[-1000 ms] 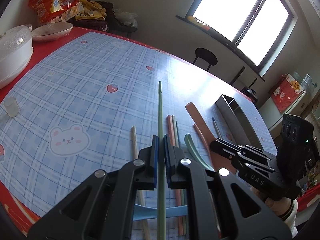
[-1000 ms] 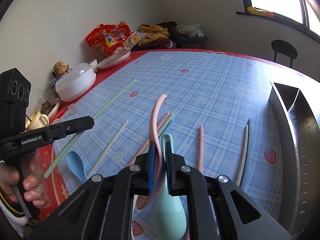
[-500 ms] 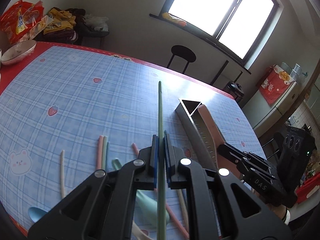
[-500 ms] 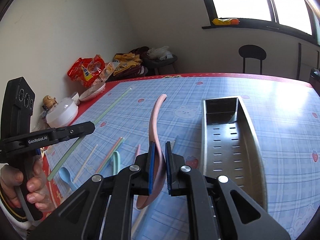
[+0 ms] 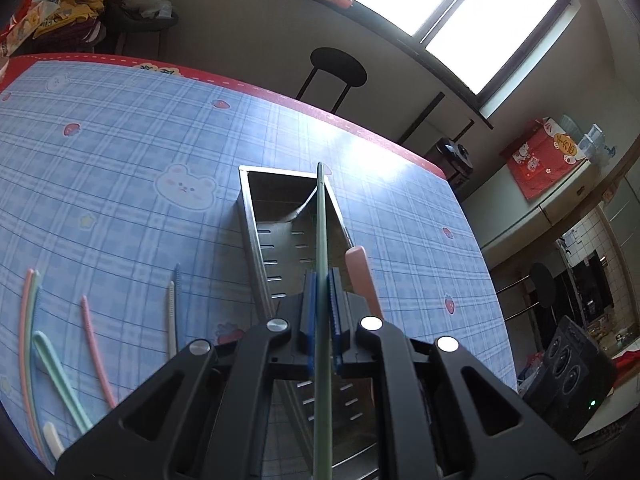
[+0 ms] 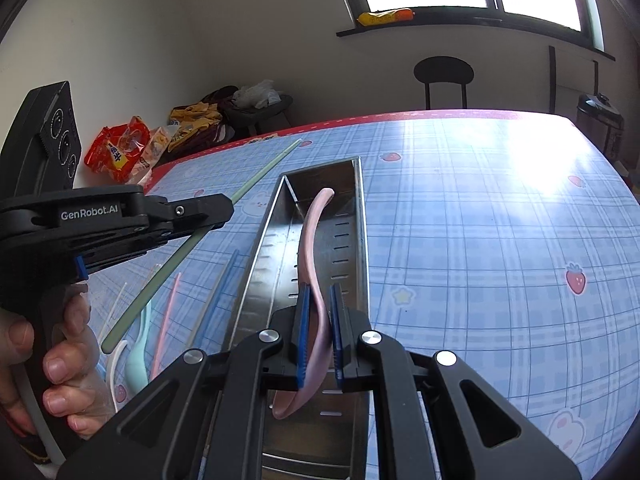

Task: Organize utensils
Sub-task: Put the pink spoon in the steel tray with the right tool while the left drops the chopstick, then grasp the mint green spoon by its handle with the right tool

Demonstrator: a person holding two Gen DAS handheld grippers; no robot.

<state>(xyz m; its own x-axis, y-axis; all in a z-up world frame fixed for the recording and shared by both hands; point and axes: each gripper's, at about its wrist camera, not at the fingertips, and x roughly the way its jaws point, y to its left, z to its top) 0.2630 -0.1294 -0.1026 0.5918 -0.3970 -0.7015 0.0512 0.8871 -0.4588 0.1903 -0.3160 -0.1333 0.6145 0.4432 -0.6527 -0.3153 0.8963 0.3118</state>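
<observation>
The green chopstick (image 5: pixel 322 240) sits clamped in the left tongs (image 5: pixel 322 312), its long axis running toward 12 o'clock over the steel tray (image 5: pixel 250 216). The pink spoon (image 6: pixel 310 248) is pinched in the right tongs (image 6: pixel 319 332), handle curving toward 12 o'clock above the same tray, bowl hanging toward 6. Both tongs are closed down tight on their utensils. The tray rests on the blue checked counter (image 6: pixel 480 240). Only the right view shows the hand (image 6: pixel 60 360) gripping the left tool; only the left view shows loose chopsticks (image 5: pixel 94 344) at 9 o'clock clearly.
</observation>
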